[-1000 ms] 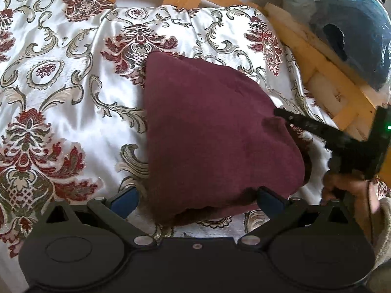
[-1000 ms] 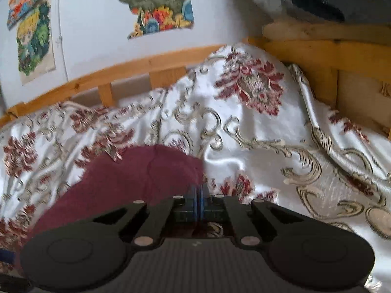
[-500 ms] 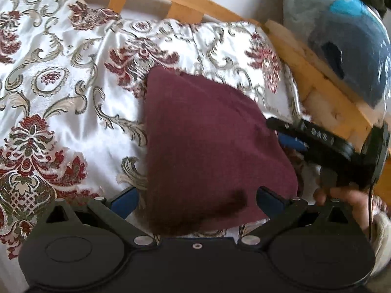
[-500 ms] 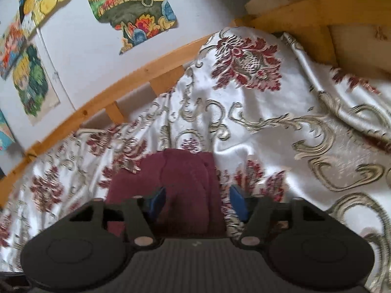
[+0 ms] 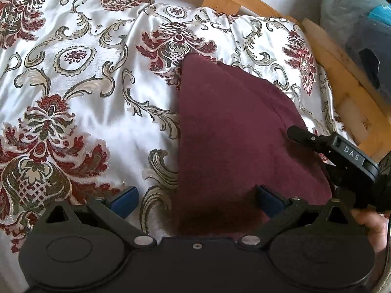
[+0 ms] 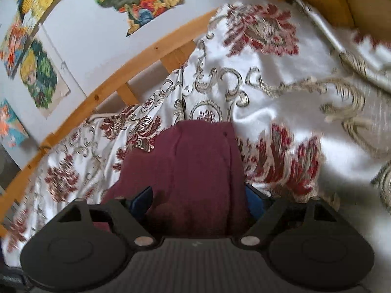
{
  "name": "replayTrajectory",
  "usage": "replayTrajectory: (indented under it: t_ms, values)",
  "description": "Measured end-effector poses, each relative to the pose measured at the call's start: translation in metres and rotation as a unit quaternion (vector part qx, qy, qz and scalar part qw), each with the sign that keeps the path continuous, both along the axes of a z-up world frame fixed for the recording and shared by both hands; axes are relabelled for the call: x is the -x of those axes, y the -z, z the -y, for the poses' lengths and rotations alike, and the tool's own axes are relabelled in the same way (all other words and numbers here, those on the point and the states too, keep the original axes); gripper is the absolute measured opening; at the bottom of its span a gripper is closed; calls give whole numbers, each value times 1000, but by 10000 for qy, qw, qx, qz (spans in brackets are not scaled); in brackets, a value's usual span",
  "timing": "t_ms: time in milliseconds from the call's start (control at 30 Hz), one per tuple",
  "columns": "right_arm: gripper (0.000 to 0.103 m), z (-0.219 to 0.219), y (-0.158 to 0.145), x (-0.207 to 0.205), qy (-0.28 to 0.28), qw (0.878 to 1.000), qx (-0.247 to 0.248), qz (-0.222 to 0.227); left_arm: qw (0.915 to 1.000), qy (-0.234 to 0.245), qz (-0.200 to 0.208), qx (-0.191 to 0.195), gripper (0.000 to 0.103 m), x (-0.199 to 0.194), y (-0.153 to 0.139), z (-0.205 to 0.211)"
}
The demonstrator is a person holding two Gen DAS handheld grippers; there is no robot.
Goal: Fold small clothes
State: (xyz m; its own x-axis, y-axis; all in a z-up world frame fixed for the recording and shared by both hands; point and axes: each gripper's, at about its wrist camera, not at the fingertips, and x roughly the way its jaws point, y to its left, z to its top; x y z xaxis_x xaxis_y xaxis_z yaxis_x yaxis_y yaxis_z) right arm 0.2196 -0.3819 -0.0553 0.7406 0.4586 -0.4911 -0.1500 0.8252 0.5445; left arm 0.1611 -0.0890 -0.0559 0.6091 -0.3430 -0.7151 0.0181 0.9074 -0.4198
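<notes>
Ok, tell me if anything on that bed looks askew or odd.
Nothing damaged or spilled. The maroon garment lies folded but lopsided, tapering to a point at its far end rather than squared. The floral bedspread beneath it is rumpled.

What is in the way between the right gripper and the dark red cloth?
Nothing visible. The right gripper has its jaws spread around the edge of the dark red cloth, having just opened, with only cloth between them.

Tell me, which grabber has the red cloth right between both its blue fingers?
The right gripper: the maroon cloth fills its open gap. On the left gripper, only one fingertip reaches the cloth.
</notes>
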Motion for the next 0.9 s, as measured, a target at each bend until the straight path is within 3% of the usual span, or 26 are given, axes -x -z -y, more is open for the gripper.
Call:
replayTrajectory:
  t_ms: [300,533,900]
  values:
    - [92,-5,4,1,-38,9999,12,-138,9999,2,-122,23,102,-2,5,-2]
    - [82,-18,2,2,-77,9977,644,-202,9999,29,-116,-11,102,-1,5,0]
    - [81,-15,3,3,-85,9982,556,-227,9999,38,-118,1,102,-1,6,-1]
